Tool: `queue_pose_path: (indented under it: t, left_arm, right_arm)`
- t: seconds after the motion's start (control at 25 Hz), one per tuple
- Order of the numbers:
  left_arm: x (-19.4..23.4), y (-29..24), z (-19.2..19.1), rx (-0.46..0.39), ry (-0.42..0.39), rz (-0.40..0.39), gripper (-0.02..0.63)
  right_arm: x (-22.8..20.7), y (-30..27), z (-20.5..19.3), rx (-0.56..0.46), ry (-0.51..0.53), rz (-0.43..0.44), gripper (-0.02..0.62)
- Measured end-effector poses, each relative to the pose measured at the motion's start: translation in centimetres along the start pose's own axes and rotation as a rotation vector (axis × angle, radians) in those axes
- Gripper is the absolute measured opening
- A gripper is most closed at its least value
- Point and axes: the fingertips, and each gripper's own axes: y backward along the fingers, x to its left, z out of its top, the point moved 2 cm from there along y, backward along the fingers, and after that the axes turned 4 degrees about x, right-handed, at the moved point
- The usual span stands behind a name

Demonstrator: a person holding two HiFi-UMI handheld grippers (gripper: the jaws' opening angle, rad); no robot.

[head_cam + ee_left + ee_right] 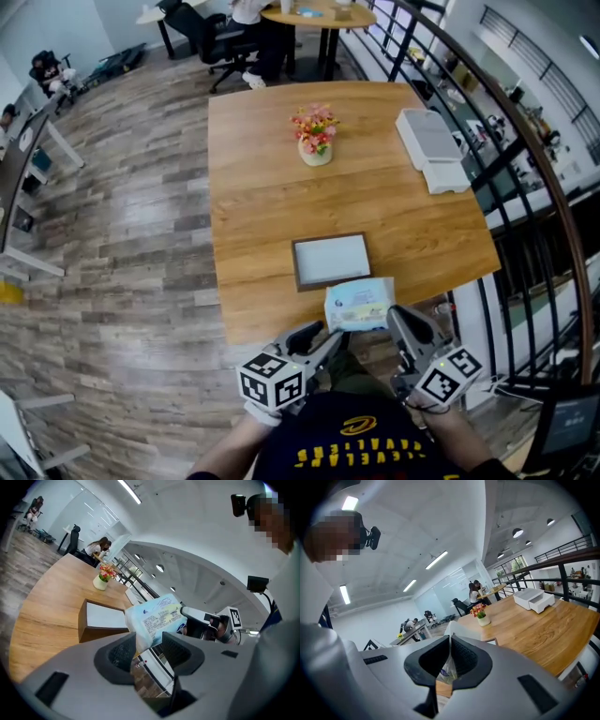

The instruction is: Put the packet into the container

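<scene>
Packet (359,305) is clamped at one edge by the closed right gripper (450,644). It is held over the near edge of the table (262,187), at 5 o'clock of the container (330,260). Left gripper (149,641) jaws are spread wide; the packet's corner is seen between them, not squeezed.

Thin glossy plastic film w/ print on packet (359,305), crinkled. Matt grey plastic on left gripper (149,651) & right gripper (449,656); dark ribbed pads (123,654). Smooth satin wood on table (281,178). Brown wood-look rim on container (296,262), matt white inside. Dark painted metal on railing (497,161).
</scene>
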Motion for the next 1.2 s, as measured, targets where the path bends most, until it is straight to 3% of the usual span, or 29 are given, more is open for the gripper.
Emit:
queue_pose_path:
  t: [0.16,0.24,0.4,0.8,1.2]
  left_arm:
    - [1.3,-1.2,1.0,0.003,0.012,0.046,0.160]
    - [2.0,-1.6,1.7,-0.011,0.027,0.074,0.093]
    - [2.5,-3.0,2.9,-0.030,0.023,0.137,0.051]
    - [3.3,-4.4,6.6,-0.104,-0.096,0.357,0.011]
    - [6.9,-4.8,6.7,-0.077,-0.076,0.415,0.006]
  right_arm:
    - [-1.3,-1.8,0.4,0.009,-0.031,0.062,0.021]
    - [-2.2,-2.6,0.7,0.017,-0.048,0.097,0.021]
    - [-4.6,-3.9,1.1,0.056,-0.052,0.149,0.021]
    - [-9.4,-8.5,0.9,0.168,-0.023,0.237,0.023]
    - [-10.4,-12.2,-1.5,0.243,0.063,0.218,0.023]
